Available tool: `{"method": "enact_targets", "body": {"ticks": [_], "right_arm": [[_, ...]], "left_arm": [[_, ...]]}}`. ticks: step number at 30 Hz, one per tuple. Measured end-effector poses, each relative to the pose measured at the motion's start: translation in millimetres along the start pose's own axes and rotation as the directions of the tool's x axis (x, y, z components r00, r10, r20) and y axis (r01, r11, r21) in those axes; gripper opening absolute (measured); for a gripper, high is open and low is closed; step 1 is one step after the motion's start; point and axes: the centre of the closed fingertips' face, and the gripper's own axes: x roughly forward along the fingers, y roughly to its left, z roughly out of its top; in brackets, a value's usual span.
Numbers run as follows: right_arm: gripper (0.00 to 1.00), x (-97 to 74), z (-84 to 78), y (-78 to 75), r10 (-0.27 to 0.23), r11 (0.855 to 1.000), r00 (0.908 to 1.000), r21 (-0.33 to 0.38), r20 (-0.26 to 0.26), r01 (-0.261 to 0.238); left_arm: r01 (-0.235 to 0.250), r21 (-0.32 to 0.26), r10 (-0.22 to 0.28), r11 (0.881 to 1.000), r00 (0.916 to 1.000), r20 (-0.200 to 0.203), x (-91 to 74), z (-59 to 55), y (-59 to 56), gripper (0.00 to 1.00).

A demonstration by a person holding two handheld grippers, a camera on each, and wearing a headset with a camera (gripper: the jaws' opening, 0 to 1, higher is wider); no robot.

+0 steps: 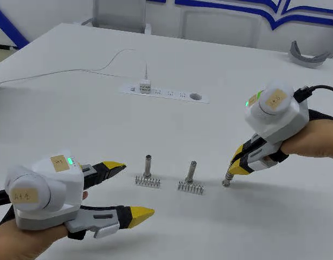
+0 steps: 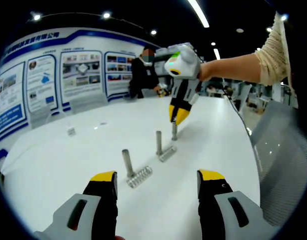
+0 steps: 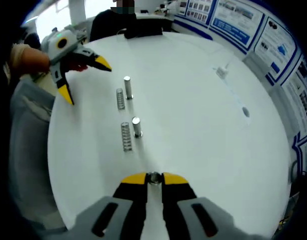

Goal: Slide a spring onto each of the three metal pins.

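Clamping one pin [image 1: 226, 182] of three, right gripper [image 3: 153, 180], two loose springs [image 1: 147, 181]

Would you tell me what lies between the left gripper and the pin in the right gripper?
In the head view, the first pin with the first spring beside it, then the second pin and second spring.

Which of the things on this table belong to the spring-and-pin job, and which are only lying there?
For the job:
left pin
middle pin
right pin, between the jaws of the right gripper
left spring
right spring
left gripper, open

Just lying about:
power strip
cable
grey band
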Motion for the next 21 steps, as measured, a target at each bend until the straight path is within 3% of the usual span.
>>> {"method": "enact_targets", "body": {"ticks": [21], "right_arm": [[0.16, 11.9, -8.6, 3.1, 0.010, 1.000, 0.9999, 0.027, -0.004, -0.009]], "left_arm": [[-0.001, 0.001, 0.001, 1.000, 1.0000, 0.002, 2.1, 1.6, -3.3, 0.65]]}}
